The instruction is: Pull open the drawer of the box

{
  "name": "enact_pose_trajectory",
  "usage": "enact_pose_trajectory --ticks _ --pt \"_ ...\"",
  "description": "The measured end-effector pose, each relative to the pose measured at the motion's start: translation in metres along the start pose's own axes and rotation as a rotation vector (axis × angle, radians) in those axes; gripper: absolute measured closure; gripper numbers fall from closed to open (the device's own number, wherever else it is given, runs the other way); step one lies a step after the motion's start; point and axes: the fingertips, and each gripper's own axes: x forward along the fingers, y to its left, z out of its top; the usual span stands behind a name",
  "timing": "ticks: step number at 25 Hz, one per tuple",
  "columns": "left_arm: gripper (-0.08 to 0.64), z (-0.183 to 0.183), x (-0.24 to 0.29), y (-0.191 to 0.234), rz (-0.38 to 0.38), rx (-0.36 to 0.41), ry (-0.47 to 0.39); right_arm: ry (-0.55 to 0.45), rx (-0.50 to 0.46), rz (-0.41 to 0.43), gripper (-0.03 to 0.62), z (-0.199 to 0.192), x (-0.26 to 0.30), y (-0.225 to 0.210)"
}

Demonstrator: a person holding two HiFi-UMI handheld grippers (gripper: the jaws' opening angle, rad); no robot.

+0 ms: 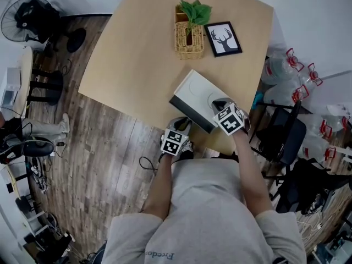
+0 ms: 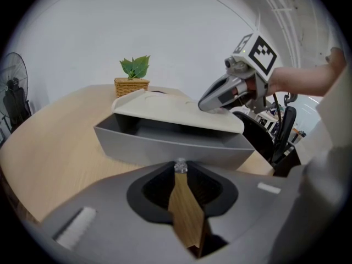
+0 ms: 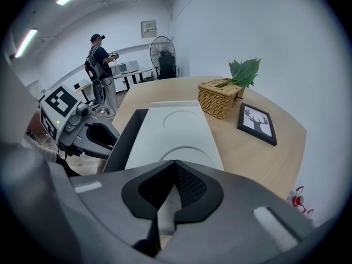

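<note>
A white box (image 1: 193,89) lies near the front edge of the wooden table (image 1: 137,54). Its dark grey drawer (image 1: 188,112) is slid part-way out toward me. In the left gripper view the drawer (image 2: 165,143) stands out under the white top (image 2: 181,115). My left gripper (image 2: 180,168) is shut on the small clear knob (image 2: 180,164) on the drawer's front. My right gripper (image 1: 218,104) is shut and rests on the box's top (image 3: 173,126), with nothing between its jaws. The left gripper (image 3: 102,137) shows beside the drawer (image 3: 123,139) in the right gripper view.
A wicker basket with a green plant (image 1: 190,34) and a framed deer picture (image 1: 223,38) stand behind the box. A dark chair (image 1: 283,136) and water bottles (image 1: 286,70) crowd the table's right side. A fan (image 1: 27,18) is far left; a person (image 3: 102,65) stands across the room.
</note>
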Motion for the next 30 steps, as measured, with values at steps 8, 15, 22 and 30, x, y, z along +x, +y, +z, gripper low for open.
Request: enact_pose_trajectory --ticks 8,15,22,30 --pt "0.433 -0.006 -0.006 0.000 -0.008 0.006 0.005 0.003 0.018 0.007 0.591 -0.001 0.002 -0.002" --pt "0.433 -0.014 -0.011 -0.002 0.000 -0.024 -0.006 0.004 0.004 -0.004 0.591 -0.003 0.003 -0.002" --pt "0.433 -0.026 -0.021 0.002 0.010 -0.019 -0.004 0.004 0.006 -0.007 0.591 0.001 0.000 -0.001" --pt "0.433 -0.028 -0.027 0.001 0.005 -0.015 -0.003 0.001 -0.005 -0.019 0.591 0.001 0.000 -0.002"
